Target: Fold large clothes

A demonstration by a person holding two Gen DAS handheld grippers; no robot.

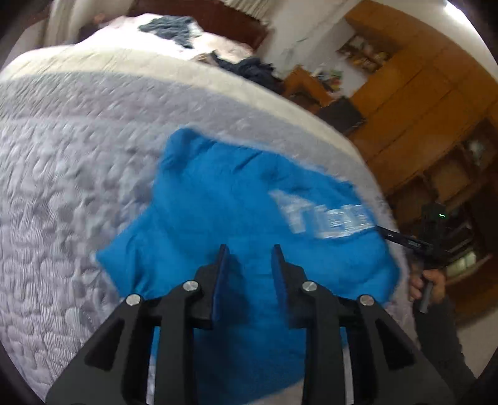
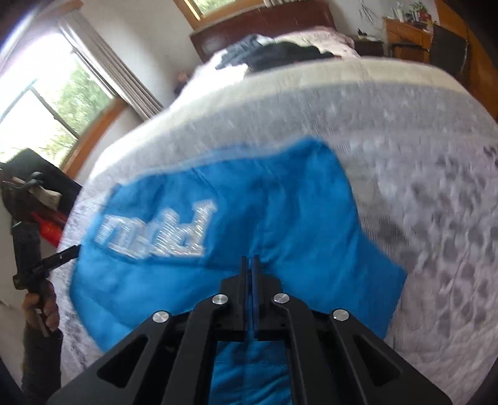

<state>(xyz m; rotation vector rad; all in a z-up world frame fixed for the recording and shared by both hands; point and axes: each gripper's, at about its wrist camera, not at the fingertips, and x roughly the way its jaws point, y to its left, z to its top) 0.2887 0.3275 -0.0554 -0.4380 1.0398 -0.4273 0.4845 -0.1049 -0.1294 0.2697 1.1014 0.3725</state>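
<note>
A bright blue garment (image 1: 236, 212) with white lettering (image 1: 323, 215) lies crumpled on a grey quilted bed (image 1: 77, 174). My left gripper (image 1: 249, 249) hovers over the garment's near part, jaws apart with only cloth visible below them. My right gripper (image 2: 250, 260) is closed, its tips at the blue garment (image 2: 280, 212) just right of the lettering (image 2: 155, 233), and creases in the cloth run to the tips. From the left wrist the right gripper (image 1: 401, 238) shows at the garment's right edge, held by a hand (image 1: 432, 280). Both views are motion-blurred.
Dark clothes (image 1: 169, 28) are piled at the far end of the bed, by a brown headboard (image 2: 264, 21). Wooden cabinets and shelves (image 1: 414, 102) stand right of the bed. A window (image 2: 46, 109) and a dark chair (image 2: 46, 174) are on the left side.
</note>
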